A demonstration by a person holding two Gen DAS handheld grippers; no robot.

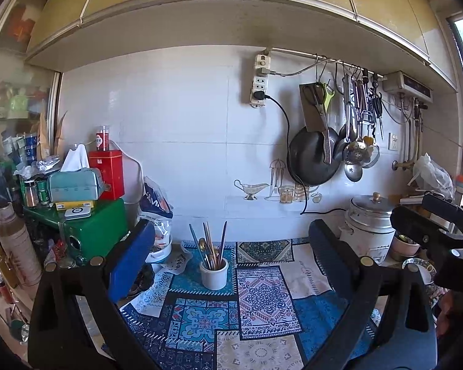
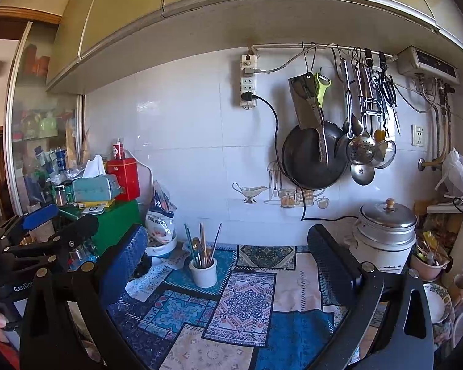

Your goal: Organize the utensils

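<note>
Cup [image 1: 214, 273] [image 2: 203, 273]: white, upright, centre of frame on the patterned mat [image 1: 262, 296] [image 2: 240, 302] covering the counter. Holds utensils [image 1: 211, 246] [image 2: 200, 246]: chopsticks and spoons, standing handle or tip up, leaning apart.

Left gripper [image 1: 231, 259]: lower frame, fingers spread wide, released, grasping nothing; cup seen between them, well ahead. Also visible at left edge of the right wrist view [image 2: 58, 225], parted.

Right gripper [image 2: 228, 259]: lower frame, fingers spread wide, empty. Seen at right edge of the left wrist view [image 1: 429, 219].

Pot [image 1: 370, 225] [image 2: 385, 231]: white with metal lid, right of mat.

Green box [image 1: 89, 231] [image 2: 117, 225]: left, stacked with tissue pack [image 1: 74, 182] [image 2: 95, 186] and red tin [image 1: 106, 174] [image 2: 123, 178].

Wall rail [image 1: 324, 58] [image 2: 339, 47]: upper right, hung with pan [image 1: 311, 160] [image 2: 311, 160], cleaver, ladles, scissors.
</note>
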